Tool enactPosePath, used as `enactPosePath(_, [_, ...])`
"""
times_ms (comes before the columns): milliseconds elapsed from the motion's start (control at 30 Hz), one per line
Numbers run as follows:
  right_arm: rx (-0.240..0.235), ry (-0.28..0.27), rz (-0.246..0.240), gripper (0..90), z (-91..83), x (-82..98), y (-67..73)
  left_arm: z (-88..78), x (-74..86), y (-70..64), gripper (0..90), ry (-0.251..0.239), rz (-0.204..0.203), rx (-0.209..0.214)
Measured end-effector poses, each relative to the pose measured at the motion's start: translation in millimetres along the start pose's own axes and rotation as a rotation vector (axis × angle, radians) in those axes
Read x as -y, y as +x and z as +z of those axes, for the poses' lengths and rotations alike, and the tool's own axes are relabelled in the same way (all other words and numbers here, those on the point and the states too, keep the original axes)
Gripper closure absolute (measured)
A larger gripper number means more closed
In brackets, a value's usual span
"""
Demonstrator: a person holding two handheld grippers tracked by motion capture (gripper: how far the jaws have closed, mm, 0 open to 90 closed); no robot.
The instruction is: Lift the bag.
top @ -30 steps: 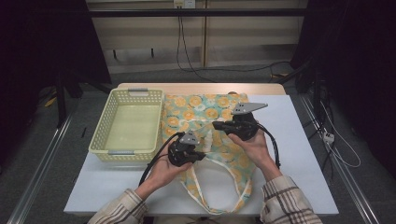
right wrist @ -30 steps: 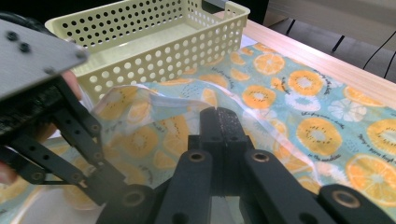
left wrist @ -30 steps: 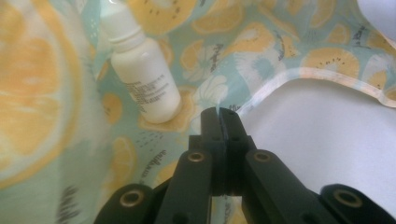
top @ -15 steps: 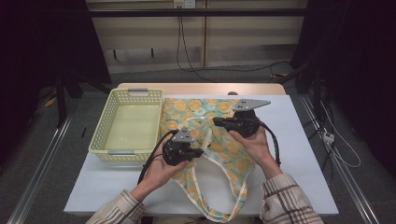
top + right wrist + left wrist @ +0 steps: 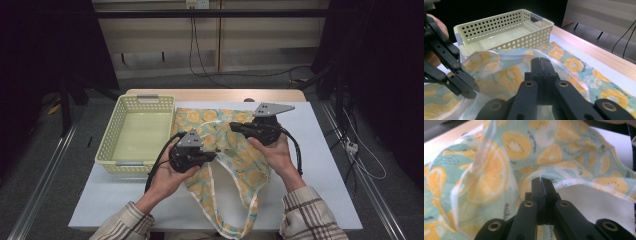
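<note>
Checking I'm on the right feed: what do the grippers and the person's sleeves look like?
Both grippers, left and right, are black with paired black jaws, a grey three-cornered plate on top and a black cable trailing. The sleeves are beige plaid.

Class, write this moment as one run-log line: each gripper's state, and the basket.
left gripper: shut on cloth bag | right gripper: shut on cloth bag | basket: empty, left of bag

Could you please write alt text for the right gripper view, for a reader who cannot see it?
The right gripper has its black fingers shut on a fruit-print cloth with clear trim, lifting its edge off the white table. Behind the cloth stands an empty pale yellow perforated basket, and the left gripper grips the cloth at the picture's left.
</note>
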State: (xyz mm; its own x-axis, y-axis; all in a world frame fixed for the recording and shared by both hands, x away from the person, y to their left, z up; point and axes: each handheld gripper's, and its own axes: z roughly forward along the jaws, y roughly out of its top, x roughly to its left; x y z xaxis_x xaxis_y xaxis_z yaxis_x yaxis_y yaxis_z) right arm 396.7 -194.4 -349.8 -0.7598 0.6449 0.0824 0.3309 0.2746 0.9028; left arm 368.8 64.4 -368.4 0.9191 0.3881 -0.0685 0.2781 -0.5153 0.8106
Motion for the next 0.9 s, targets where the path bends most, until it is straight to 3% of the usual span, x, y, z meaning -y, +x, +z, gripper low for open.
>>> enactPosePath(333, [0.014, -0.023, 0.006, 90.0, -2.0, -14.0, -6.3, -18.0, -19.8, 0.5, 90.0, -0.090, -0.006, 0.023])
enactPosePath(667, [0.026, -0.066, -0.022, 90.0, -8.8, -44.6, -8.6, -47.8, -51.7, 4.7, 90.0, -0.211, -0.005, 0.016])
enactPosePath(900, [0.031, -0.089, -0.026, 90.0, -12.8, -61.3, -9.6, -59.9, -66.0, 8.7, 90.0, -0.257, -0.005, -0.002])
